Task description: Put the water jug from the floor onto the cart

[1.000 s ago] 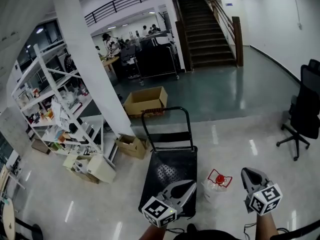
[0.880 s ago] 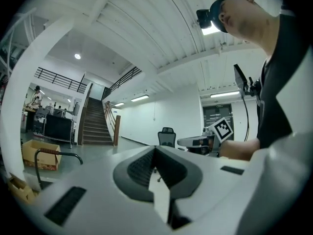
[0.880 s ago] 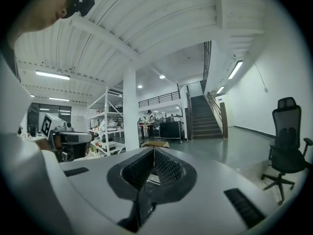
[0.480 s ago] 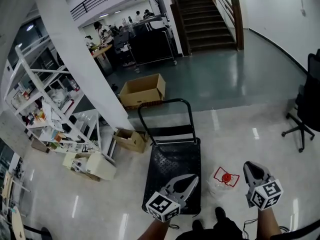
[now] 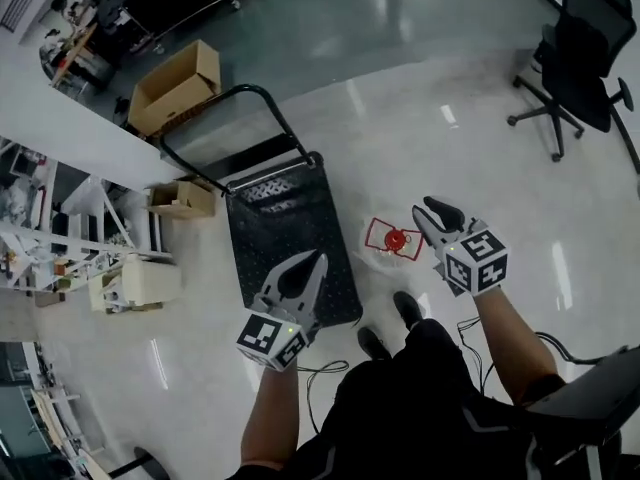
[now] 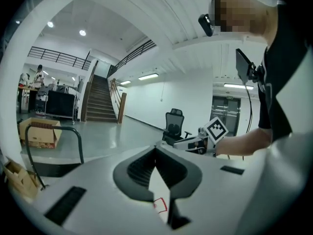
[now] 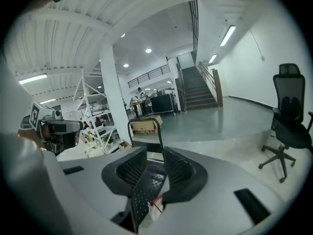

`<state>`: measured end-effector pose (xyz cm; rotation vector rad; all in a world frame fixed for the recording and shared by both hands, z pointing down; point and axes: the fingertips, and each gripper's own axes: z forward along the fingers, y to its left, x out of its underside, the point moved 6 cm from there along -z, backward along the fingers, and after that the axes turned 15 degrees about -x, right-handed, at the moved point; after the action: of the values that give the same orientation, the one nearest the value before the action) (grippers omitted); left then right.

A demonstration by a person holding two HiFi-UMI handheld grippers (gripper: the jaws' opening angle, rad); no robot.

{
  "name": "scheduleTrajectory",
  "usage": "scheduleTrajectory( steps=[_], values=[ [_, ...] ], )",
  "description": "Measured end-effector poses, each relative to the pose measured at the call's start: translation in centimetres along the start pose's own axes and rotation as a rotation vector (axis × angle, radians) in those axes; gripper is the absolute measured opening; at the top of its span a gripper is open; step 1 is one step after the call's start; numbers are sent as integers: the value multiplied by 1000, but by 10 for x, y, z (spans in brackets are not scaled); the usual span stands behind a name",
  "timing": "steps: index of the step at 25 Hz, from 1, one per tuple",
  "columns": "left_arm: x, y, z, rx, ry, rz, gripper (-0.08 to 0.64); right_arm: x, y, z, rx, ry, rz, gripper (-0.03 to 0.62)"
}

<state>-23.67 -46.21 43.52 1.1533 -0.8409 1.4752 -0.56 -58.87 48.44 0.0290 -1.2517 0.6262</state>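
Right hand-held gripper (image 5: 432,209) in the head view hangs right of the cart (image 5: 290,233), and the left hand-held gripper (image 5: 312,260) is over its deck. The water jug (image 5: 392,241) sits on the floor just beside the cart, whole only in this view. Left gripper view: jaws pinched together, empty, just a red sliver of jug below. Right gripper view: jaws have just been opening, nothing between them, cart handle (image 7: 145,124) showing past them.

The person wears a black short-sleeved top (image 5: 425,388) with faint grey seams, and black shoes (image 5: 407,308). Thin black cables (image 5: 468,326) loop beside the forearms, and a small black camera (image 6: 205,24) sits at the head.
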Motion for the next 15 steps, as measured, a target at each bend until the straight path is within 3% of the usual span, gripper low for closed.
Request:
scheduleTrajectory(
  steps=[8, 15],
  values=[
    [120, 9, 84, 8, 304, -139, 2, 120, -82, 49, 52, 220, 208, 157],
    [216, 1, 130, 38, 505, -212, 2, 243, -133, 74, 127, 381, 437, 178]
  ],
)
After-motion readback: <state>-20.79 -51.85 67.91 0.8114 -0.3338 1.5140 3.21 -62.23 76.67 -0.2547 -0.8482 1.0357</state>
